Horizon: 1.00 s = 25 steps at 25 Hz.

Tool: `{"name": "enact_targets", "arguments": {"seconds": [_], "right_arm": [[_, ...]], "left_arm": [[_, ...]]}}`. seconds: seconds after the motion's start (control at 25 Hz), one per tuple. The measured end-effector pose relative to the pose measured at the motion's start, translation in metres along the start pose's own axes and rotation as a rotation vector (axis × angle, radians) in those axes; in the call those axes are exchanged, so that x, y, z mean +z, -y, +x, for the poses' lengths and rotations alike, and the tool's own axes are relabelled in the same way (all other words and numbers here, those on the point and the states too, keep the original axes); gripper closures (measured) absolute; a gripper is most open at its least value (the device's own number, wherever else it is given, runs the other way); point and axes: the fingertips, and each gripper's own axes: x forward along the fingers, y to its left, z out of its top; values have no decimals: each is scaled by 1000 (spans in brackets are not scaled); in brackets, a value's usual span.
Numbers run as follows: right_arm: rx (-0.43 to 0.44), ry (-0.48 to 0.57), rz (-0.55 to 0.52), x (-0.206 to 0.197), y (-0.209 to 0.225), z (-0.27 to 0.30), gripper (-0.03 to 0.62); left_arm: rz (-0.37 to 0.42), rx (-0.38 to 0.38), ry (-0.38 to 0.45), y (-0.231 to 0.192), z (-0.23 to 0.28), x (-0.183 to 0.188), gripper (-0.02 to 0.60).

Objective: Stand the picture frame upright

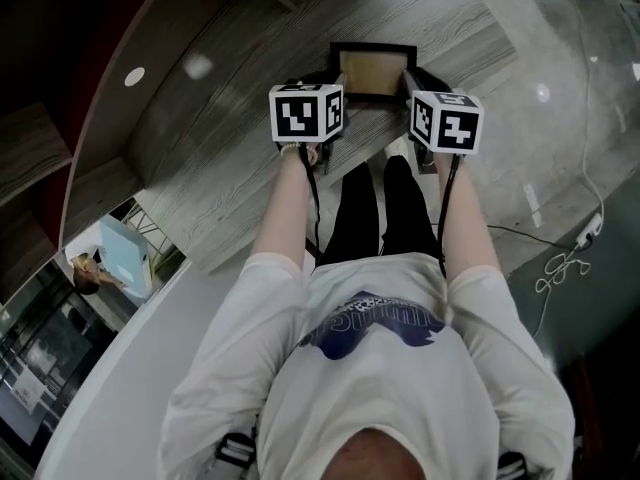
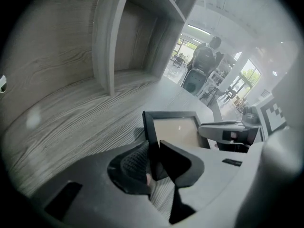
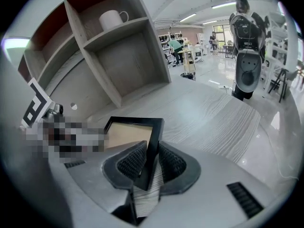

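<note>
A black picture frame [image 1: 373,73] with a tan backing lies tilted on the grey wood-grain desk [image 1: 230,138], between my two grippers. My left gripper [image 1: 333,90] is shut on the frame's left side; in the left gripper view that black edge [image 2: 153,141] sits pinched between the ribbed pads [image 2: 135,163]. My right gripper [image 1: 412,86] is shut on the frame's right side, and the right gripper view shows the edge [image 3: 151,151] clamped between both pads [image 3: 133,160]. The tan panel [image 3: 126,134] faces up toward the left gripper.
A shelf unit stands at the desk's far side, with a white mug [image 3: 112,19] on an upper shelf and an upright divider [image 2: 111,37]. The desk's edge [image 3: 237,137] curves at the right. Cables and a power strip [image 1: 590,230] lie on the floor.
</note>
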Motion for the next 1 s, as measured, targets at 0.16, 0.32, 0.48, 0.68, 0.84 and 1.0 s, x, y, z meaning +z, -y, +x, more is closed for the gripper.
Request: {"name": "enact_targets", "arguments": {"seconds": [0.16,0.32,0.48,0.68,0.84,1.0], "right_arm": [[22,43,-46,16,-12,-4,519],[55,78,-105,35,-26,0,519],[99,110,-150,53,-43,1,519],[142,161,-222,73,-67,3,520],[173,207,-274,86,-84,4,520],[201,245,-330,96,-100,7,520]], "left_arm": [[-20,17,34,-7,-12,8,504],[-37,44,88,-19,-24,18,503],[-55,66,155,-30,-39,27,503],[-82,101,230,-46,-58,36,503],[-95,125,285,-57,-71,40,503],[-108,151,334,-69,-81,42,503]]}}
